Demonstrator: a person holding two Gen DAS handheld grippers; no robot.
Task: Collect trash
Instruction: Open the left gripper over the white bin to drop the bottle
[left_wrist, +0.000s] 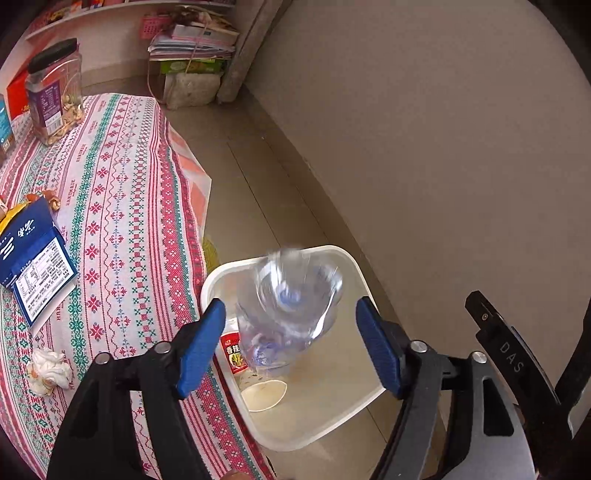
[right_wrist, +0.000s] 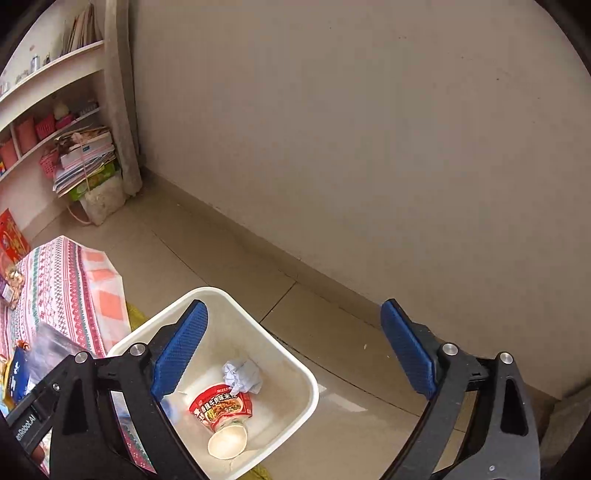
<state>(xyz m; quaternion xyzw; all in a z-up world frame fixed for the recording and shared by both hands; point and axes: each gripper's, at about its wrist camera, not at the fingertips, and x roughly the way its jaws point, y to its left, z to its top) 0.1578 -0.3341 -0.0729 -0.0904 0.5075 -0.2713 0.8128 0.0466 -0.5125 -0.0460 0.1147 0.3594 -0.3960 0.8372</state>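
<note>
A white trash bin (left_wrist: 354, 402) stands on the floor beside the table; it also shows in the right wrist view (right_wrist: 295, 369). A clear plastic bottle (left_wrist: 291, 310), blurred, is in the air between my left fingers and over the bin, touching neither pad. My left gripper (left_wrist: 291, 347) is open. A red instant-noodle cup (right_wrist: 221, 410) and crumpled paper (right_wrist: 242, 376) lie in the bin. My right gripper (right_wrist: 295, 350) is open and empty above the bin. A crumpled white tissue (left_wrist: 48, 369) and a flattened blue carton (left_wrist: 33, 266) lie on the table.
The table has a red and green patterned cloth (left_wrist: 122, 206). A clear jar of nuts (left_wrist: 55, 92) stands at its far end. A beige wall (left_wrist: 443, 147) runs close on the right. Shelves and a pile of books (left_wrist: 192, 40) stand at the back.
</note>
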